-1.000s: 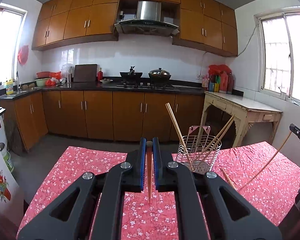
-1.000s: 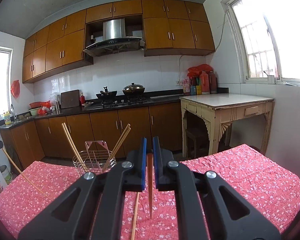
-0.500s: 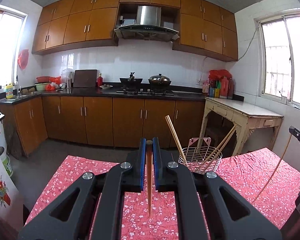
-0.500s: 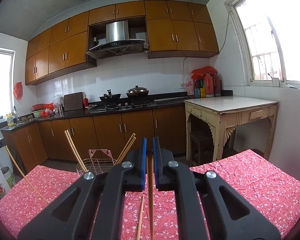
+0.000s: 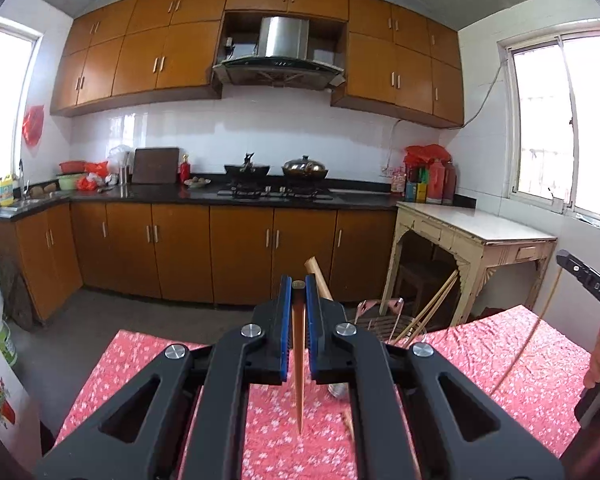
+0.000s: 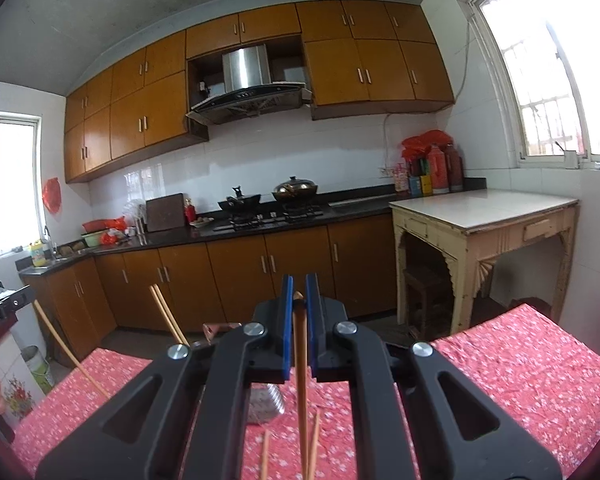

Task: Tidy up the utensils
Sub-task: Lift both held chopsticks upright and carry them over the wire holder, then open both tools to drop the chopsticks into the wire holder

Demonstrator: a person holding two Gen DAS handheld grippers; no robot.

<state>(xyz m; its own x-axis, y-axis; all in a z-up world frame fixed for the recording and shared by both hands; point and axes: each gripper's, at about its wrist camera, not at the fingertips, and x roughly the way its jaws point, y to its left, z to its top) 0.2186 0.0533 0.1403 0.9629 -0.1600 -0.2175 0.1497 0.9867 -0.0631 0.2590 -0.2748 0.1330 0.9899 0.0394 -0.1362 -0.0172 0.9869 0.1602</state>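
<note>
The left gripper (image 5: 299, 280) has its jaws clamped on a chopstick (image 5: 298, 364) that hangs tip-down over the red floral desk (image 5: 500, 360). Behind them a wire basket (image 5: 384, 326) holds more chopsticks (image 5: 428, 316). At the right edge is the right gripper (image 5: 588, 284).

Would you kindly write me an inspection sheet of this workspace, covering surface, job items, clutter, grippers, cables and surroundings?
Surface: table under a red floral cloth, creased.
Job's things: wire utensil basket already holding several chopsticks; two loose chopsticks lie on the cloth.
Clutter: nothing seen.
Grippers: left gripper shut on one chopstick, tip hanging down; right gripper shut on another chopstick.
Cables: one wall cable near the window, far from the table.
Surroundings: kitchen with brown cabinets, stove with two pots, cream side table.
</note>
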